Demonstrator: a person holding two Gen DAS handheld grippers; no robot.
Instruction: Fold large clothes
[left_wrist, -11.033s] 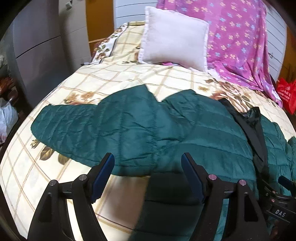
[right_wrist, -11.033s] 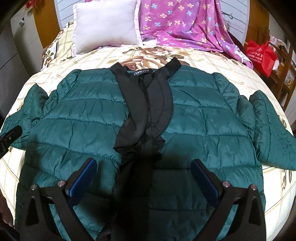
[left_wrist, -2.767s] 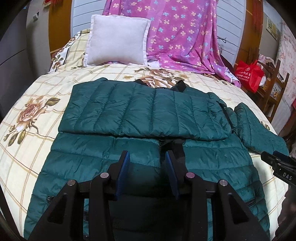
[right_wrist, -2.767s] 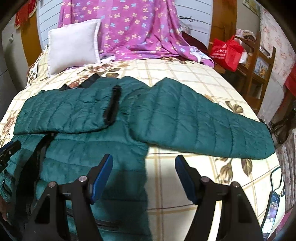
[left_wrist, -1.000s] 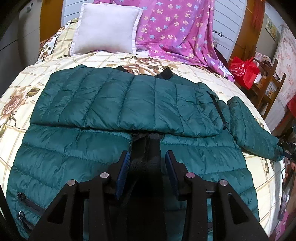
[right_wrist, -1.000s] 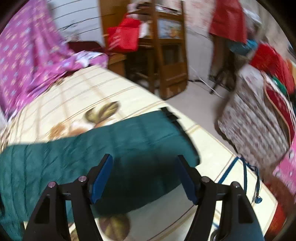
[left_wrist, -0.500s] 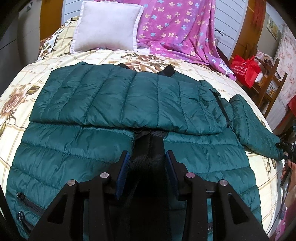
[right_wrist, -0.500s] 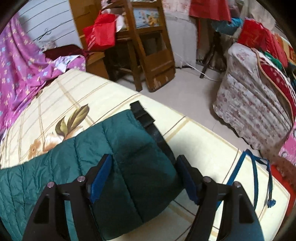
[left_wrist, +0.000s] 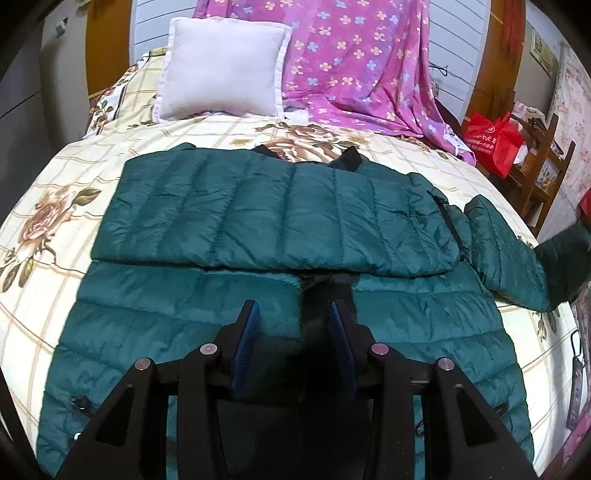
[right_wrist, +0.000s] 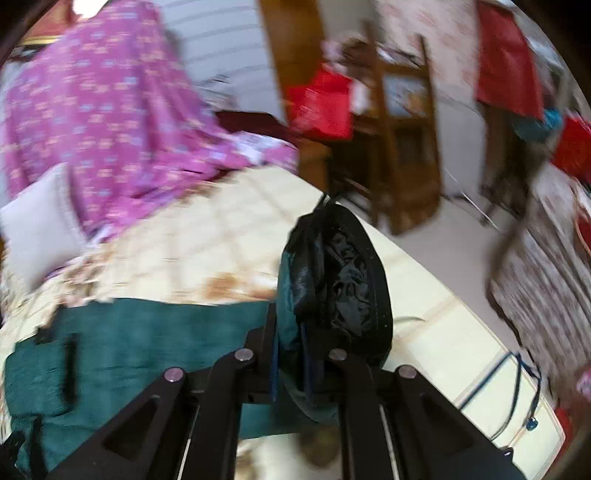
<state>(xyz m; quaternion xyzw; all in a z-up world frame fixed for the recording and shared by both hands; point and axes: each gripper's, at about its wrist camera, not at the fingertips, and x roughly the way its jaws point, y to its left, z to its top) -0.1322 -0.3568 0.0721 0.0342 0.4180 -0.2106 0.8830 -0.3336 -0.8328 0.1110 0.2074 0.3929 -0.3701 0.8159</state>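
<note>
A dark green quilted puffer jacket (left_wrist: 280, 221) is seen spread flat on a cream checked bedspread with brown rose prints (left_wrist: 55, 192), directly ahead of and beneath the left gripper (left_wrist: 293, 343). One sleeve is laid folded across the chest, just beyond the left fingertips, whose blue pads are held partly apart above the black front opening with nothing between them. The other green sleeve (left_wrist: 506, 258) is stretched away to the right of that gripper and lifted off the bed at its far end. In the blurred right wrist view, the right gripper (right_wrist: 290, 354) is seen clamped narrowly on the sleeve's cuff (right_wrist: 332, 280), whose black lining appears bunched above the fingers. A white square pillow (left_wrist: 221, 70) and a purple flowered cloth (left_wrist: 362, 62) are seen far ahead, a red bag (left_wrist: 493, 138) ahead to the right.
</note>
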